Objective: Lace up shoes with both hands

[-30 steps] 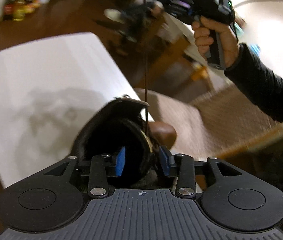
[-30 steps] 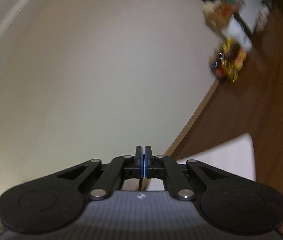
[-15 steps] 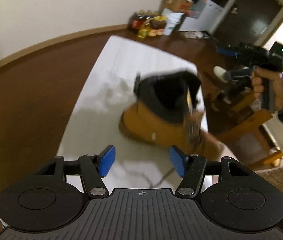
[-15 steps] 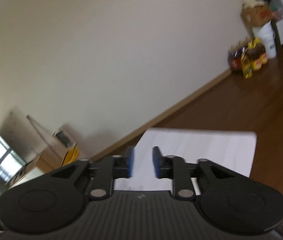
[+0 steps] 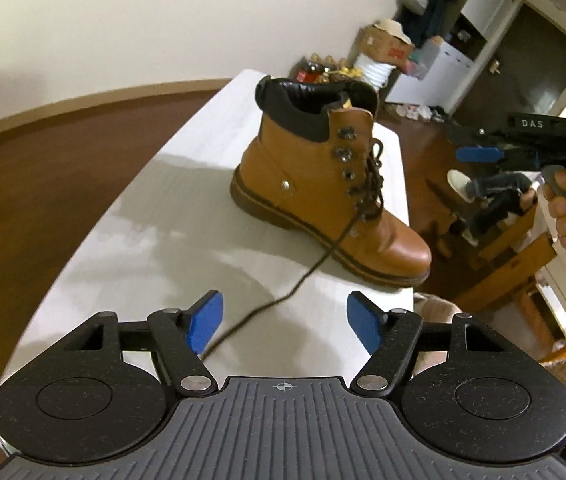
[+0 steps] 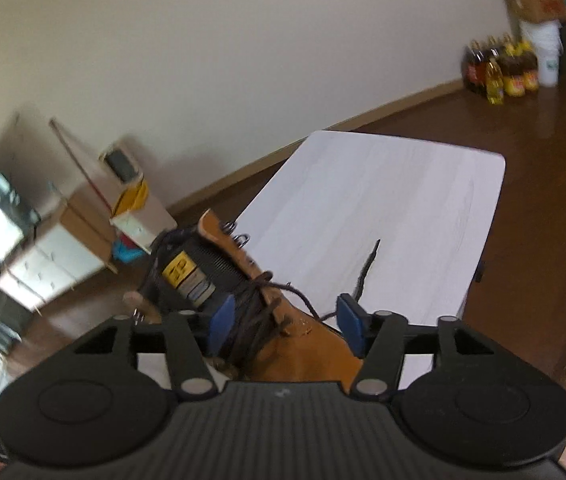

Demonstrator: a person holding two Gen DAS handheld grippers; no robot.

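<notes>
A tan leather boot (image 5: 315, 184) with a black collar stands upright on the white table (image 5: 155, 216), toe toward the right edge. Its dark lace (image 5: 311, 268) runs loose from the eyelets across the table toward my left gripper (image 5: 283, 324), which is open and empty in front of the boot. My right gripper (image 6: 283, 324) is open above the boot's laced front (image 6: 267, 320); it also shows in the left wrist view (image 5: 479, 154), held to the right of the boot. A loose lace end (image 6: 367, 272) lies on the table (image 6: 403, 208).
Wooden chairs (image 5: 503, 240) stand beyond the table's right edge. Bottles (image 6: 499, 68) and a white bucket (image 6: 543, 56) sit by the far wall. Cabinets and boxes (image 6: 83, 232) stand at the left. Brown floor surrounds the table.
Both grippers opened. The left let go of the boot and pulled back from it. The right released the lace and dropped from high up to just above the boot.
</notes>
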